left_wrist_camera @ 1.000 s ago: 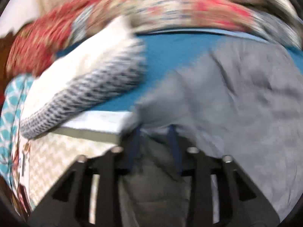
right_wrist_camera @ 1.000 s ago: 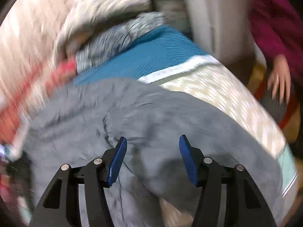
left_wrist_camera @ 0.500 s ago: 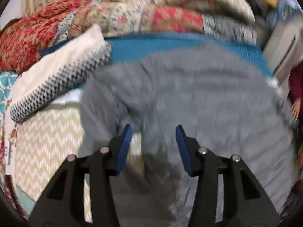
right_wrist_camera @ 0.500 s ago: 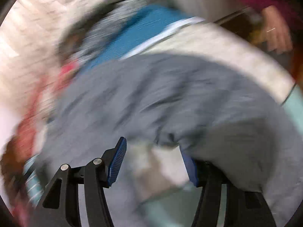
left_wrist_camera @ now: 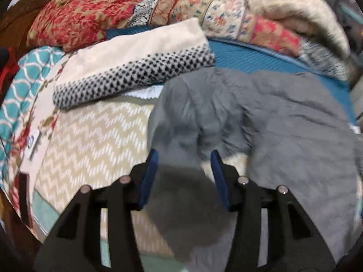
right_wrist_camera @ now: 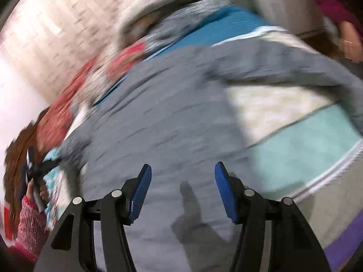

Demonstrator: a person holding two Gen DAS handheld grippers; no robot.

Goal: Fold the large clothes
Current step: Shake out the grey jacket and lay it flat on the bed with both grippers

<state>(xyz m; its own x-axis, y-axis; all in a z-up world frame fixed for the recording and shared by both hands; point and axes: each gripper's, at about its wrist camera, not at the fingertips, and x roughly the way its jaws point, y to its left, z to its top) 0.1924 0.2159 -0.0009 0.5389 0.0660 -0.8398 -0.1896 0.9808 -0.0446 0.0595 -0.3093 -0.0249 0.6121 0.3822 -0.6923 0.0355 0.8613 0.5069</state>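
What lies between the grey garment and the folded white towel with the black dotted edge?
In the left wrist view, only cream zigzag bedspread separates the grey garment from the towel.

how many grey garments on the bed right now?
1. The grey garment lies rumpled on the bed's right half, over the chevron bedspread and blue mat, beside the folded cream blanket. Others may be hidden beneath.

Grey garment [left_wrist_camera: 283, 124] between spread left gripper [left_wrist_camera: 184, 158] fingers
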